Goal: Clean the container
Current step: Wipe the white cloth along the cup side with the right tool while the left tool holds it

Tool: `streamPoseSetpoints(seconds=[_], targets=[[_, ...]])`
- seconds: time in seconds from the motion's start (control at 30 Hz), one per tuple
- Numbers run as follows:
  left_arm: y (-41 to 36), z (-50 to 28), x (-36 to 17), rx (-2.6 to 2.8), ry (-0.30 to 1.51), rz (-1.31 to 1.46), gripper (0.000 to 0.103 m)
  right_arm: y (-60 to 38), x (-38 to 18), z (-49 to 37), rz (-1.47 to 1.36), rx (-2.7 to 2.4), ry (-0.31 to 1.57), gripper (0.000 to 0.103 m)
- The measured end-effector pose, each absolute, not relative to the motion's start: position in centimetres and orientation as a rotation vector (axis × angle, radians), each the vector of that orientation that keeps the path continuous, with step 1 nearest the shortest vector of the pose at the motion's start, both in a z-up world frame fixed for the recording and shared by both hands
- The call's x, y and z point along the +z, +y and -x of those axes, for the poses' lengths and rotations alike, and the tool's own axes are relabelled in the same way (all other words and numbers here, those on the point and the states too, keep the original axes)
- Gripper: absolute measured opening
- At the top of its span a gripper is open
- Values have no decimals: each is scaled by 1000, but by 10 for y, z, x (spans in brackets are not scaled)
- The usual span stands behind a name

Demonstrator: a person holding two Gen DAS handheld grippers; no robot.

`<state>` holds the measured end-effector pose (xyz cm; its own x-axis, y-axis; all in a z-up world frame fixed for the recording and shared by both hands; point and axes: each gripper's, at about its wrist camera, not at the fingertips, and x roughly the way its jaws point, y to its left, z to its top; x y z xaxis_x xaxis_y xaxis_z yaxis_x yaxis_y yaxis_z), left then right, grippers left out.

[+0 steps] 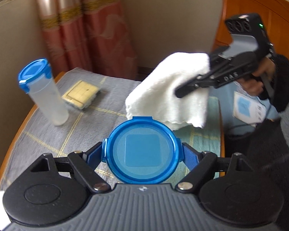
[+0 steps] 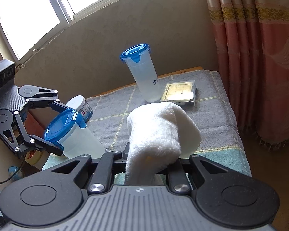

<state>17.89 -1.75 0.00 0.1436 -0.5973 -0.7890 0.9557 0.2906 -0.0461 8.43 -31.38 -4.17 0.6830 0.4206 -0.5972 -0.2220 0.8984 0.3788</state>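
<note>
The left tool [image 2: 48, 125] grips a blue-lidded container [image 2: 71, 134] tilted above the towel-covered worktop [image 2: 212, 115] while the right tool [image 1: 185, 90], pinching a white cloth [image 1: 169, 88], hangs beside it, apparently mid-wipe, needing cloth-to-container contact next.

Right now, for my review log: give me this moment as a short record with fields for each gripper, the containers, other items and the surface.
left gripper: shut on held container, gripping just under its blue lid
right gripper: shut on white cloth, raised beside the lid
second container: upright, lid on, standing on table cloth
flat clear box: lying next to second container
small white jar: behind held container
surface: grey checked table cloth
</note>
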Motion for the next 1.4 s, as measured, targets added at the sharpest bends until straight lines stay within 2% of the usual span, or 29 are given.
streamPoseSetpoints(seconds=[0.3,0.73,0.83,1.1,1.17,1.4], targets=[[-17,-187,4,-1391,817,-612,83,-302,-40,-96,-261,376,765,18],[-18,-172,7,-1364,772,-666,85,-301,-39,-95,-259,385,769,18],[-19,-173,9,-1321,773,-661,91,-301,-38,-94,-259,391,765,18],[-5,-187,27,-1239,799,-424,93,-299,-30,-97,-255,454,733,18],[2,-189,32,-1193,793,-359,96,-302,-27,-103,-288,506,722,18],[16,-195,22,-1045,836,-295,96,-311,-27,-150,-471,720,727,18]])
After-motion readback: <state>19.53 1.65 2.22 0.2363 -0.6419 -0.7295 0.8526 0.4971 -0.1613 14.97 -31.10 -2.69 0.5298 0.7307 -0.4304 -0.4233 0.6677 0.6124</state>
